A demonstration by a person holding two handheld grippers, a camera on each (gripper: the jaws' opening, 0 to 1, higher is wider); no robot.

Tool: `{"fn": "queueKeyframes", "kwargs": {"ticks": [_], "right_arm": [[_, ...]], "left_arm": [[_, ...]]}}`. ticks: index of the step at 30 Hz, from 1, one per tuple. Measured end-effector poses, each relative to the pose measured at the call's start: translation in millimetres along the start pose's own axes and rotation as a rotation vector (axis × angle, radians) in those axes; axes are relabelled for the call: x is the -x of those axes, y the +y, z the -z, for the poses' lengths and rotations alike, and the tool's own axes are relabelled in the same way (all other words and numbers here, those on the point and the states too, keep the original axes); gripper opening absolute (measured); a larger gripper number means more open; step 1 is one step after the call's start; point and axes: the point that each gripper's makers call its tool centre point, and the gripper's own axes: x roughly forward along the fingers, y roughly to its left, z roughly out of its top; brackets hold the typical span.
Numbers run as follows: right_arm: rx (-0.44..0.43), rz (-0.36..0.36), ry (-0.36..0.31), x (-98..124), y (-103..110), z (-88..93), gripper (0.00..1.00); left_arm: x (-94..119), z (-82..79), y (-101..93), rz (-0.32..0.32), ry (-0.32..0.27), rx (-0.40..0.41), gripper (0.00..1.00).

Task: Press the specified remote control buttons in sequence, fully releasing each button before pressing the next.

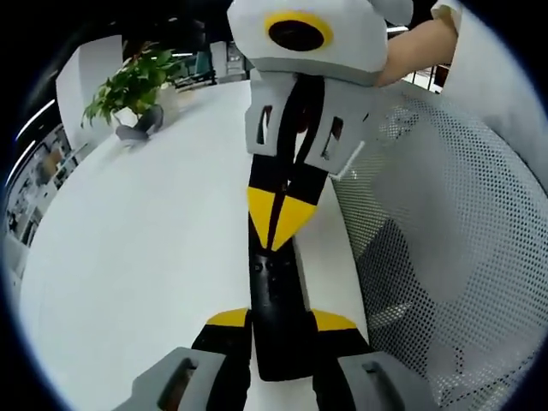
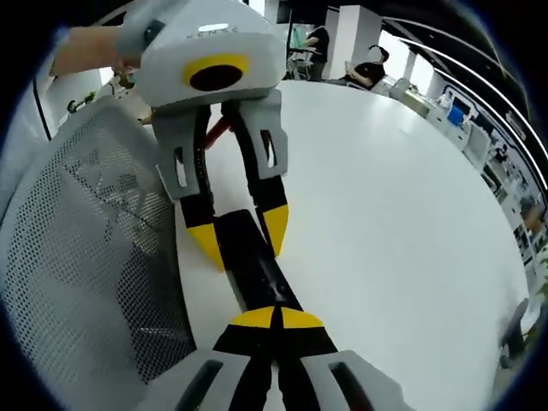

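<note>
I see the remote (image 1: 278,317) on the table (image 1: 154,257), between my two grippers, beside the mesh chair (image 1: 445,257).

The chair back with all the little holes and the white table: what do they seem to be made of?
The chair back looks like pale grey woven mesh fabric, matte: light and dark shapes show through its even rows of holes. The table looks like a smooth white laminate or painted board with a slight sheen; which of these cannot be told.

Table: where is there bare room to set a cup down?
The table is bare from the remote across to the potted plant, and right of the remote in the right gripper view. It is crowded around the remote, where the left gripper and right gripper meet beside the mesh chair.
</note>
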Motion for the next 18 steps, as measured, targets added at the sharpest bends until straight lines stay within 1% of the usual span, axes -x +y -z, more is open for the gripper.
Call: {"fn": "queueKeyframes", "kwargs": {"ticks": [2, 5, 6, 8, 9, 10, 11, 12, 15, 17, 18], "right_arm": [[0.064, 0.015, 0.013, 0.3, 0.3, 1.4, 0.00], [0.176, 0.012, -0.001, 0.3, 2.0, 1.5, 0.00], [0.192, 0.008, -0.011, 1.0, 2.7, 1.6, 0.00], [0.176, 0.007, -0.033, 2.7, 3.2, 3.5, 0.00], [0.176, 0.007, -0.039, 3.3, 3.6, 3.8, 0.00], [0.168, -0.001, -0.042, 4.2, 5.5, 4.5, 0.00], [0.166, -0.006, -0.043, 4.4, 6.6, 4.8, 0.00], [0.164, -0.027, -0.043, 6.9, 11.4, 6.1, 0.00], [0.139, -0.049, -0.062, 9.5, 17.7, 8.3, 0.00], [0.120, -0.065, -0.075, 11.3, 22.4, 8.9, 0.00], [0.116, -0.073, -0.085, 12.2, 26.0, 8.0, 0.00]], "left_arm": [[-0.1, 0.2, -0.1, 0.005, -0.006, -0.001, 0.25], [0.1, 0.5, -0.3, 0.005, -0.009, -0.004, 0.25], [0.2, 0.6, -0.3, 0.006, -0.012, -0.003, 0.25], [0.3, 0.3, -1.3, 0.009, -0.015, -0.007, 0.25], [0.3, -0.9, -2.6, 0.015, -0.020, -0.025, 0.25], [-1.0, -3.3, -10.0, 0.045, -0.037, -0.055, 0.26], [-0.9, -2.3, -13.3, 0.049, -0.038, -0.054, 0.27], [-0.9, -2.7, -14.2, 0.053, -0.047, -0.063, 0.26], [-1.4, -1.9, -18.8, 0.088, -0.080, -0.088, 0.26], [-1.3, -2.9, -20.7, 0.103, -0.090, -0.110, 0.26], [-1.3, -3.1, -24.2, 0.121, -0.089, -0.121, 0.25]]}}
